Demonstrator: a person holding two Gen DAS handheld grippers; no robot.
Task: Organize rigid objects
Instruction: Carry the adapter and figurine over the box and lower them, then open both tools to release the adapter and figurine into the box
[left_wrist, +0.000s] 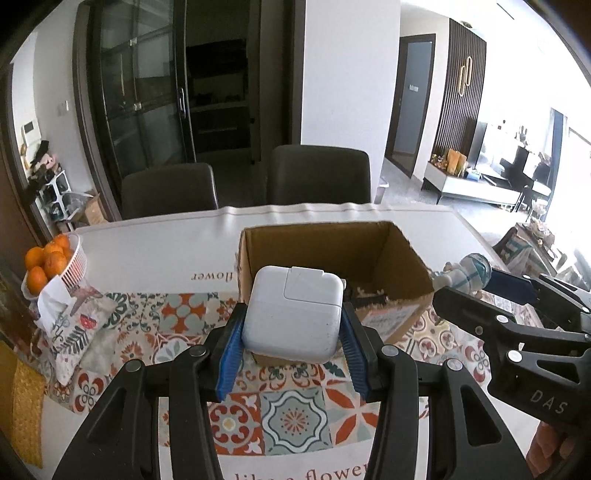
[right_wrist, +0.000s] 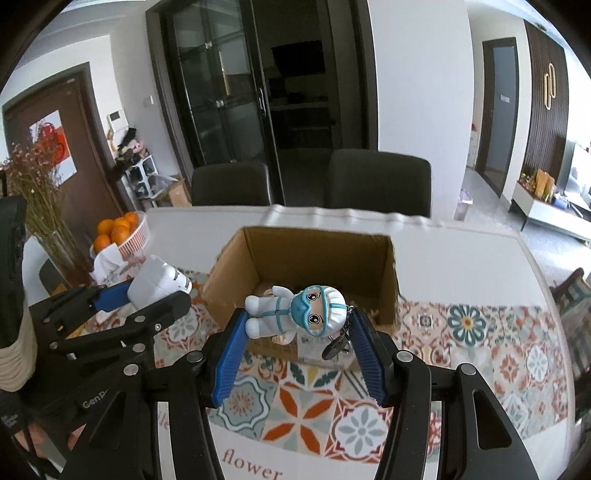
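My left gripper (left_wrist: 293, 325) is shut on a white square power adapter (left_wrist: 293, 315) and holds it above the near rim of an open cardboard box (left_wrist: 373, 254). My right gripper (right_wrist: 297, 321) is shut on a small figurine keychain in a white suit with blue goggles (right_wrist: 295, 312), lying sideways, also held above the box's (right_wrist: 236, 269) near edge. Its metal ring (right_wrist: 334, 347) hangs down. Each gripper shows in the other view: the right one (left_wrist: 463, 282) at right, the left one (right_wrist: 155, 291) at left.
The box stands on a patterned tile-print cloth (right_wrist: 314, 402) over a white table (left_wrist: 155, 251). A white basket of oranges (left_wrist: 55, 264) sits at the table's far left beside crumpled paper and a cloth bag (left_wrist: 74, 328). Two dark chairs (left_wrist: 317, 173) stand behind the table.
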